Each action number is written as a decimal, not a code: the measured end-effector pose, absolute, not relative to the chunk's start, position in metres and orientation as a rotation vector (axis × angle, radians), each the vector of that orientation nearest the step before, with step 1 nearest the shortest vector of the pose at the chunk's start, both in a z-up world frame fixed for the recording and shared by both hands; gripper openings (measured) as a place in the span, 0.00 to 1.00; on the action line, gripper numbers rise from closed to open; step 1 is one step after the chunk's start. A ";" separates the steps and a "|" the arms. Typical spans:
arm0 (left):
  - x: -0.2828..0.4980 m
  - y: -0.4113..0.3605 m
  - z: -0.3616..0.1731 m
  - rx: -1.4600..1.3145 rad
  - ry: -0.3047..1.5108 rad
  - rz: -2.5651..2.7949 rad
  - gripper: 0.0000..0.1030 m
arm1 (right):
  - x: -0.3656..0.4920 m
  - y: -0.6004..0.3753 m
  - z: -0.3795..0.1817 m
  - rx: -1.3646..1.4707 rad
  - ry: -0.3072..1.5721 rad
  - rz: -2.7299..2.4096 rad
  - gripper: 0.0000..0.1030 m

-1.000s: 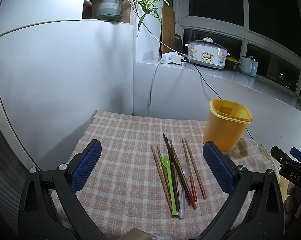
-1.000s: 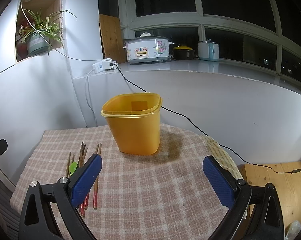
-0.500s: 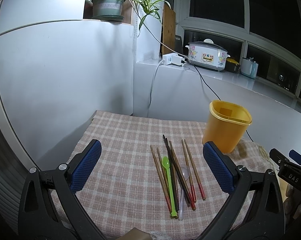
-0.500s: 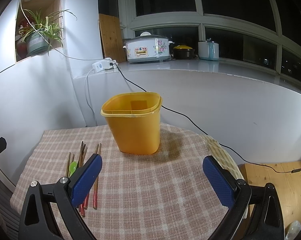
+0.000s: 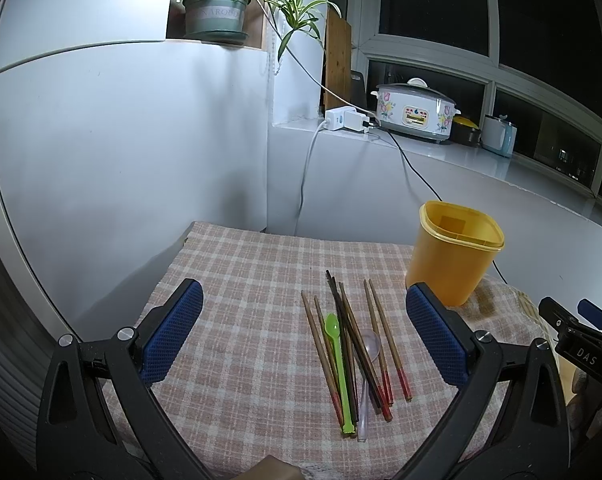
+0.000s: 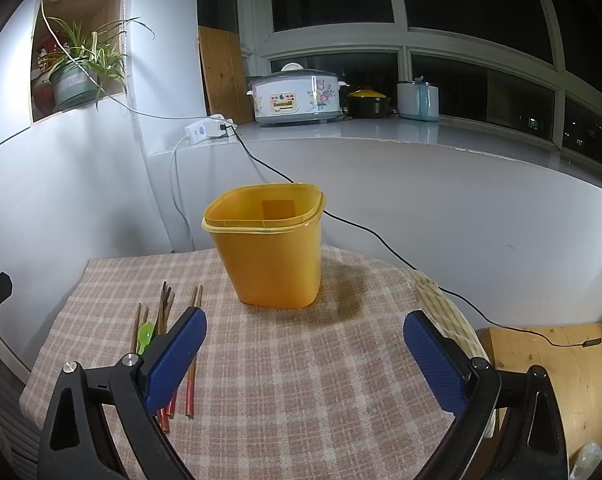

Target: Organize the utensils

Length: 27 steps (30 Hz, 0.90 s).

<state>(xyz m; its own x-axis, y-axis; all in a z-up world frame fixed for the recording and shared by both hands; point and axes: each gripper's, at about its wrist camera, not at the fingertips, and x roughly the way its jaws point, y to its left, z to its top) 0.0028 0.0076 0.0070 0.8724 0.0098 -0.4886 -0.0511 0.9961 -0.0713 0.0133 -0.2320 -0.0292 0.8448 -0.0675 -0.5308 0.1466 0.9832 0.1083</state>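
Step in hand: I judge that nothing is picked yet, so the first utensil has to be grasped.
Utensils: the chopsticks (image 5: 375, 328), a green spoon (image 5: 337, 360) and a clear spoon (image 5: 368, 364) lie in one loose bundle on the checked cloth (image 5: 241, 280) of the counter, and some cross each other.
Container: the yellow container (image 6: 269, 248) stands upright and open, near the far ends of the chopsticks and apart from them.
How to do it well: take one outer piece, near its middle, so the crossing sticks are not dragged; then put it in the container upright.
Left gripper (image 5: 305, 336): jaws wide apart, holding nothing, touching nothing, above the bundle.
Right gripper (image 6: 305, 354): jaws wide apart, empty, pointing to the container.
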 end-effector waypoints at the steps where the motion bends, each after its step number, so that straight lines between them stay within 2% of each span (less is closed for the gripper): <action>1: 0.002 0.007 0.007 -0.084 0.510 0.032 1.00 | 0.013 -0.232 -0.029 0.147 0.554 -0.113 0.97; 27: 0.002 0.008 0.006 -0.083 0.511 0.032 1.00 | 0.016 -0.231 -0.029 0.156 0.562 -0.098 0.92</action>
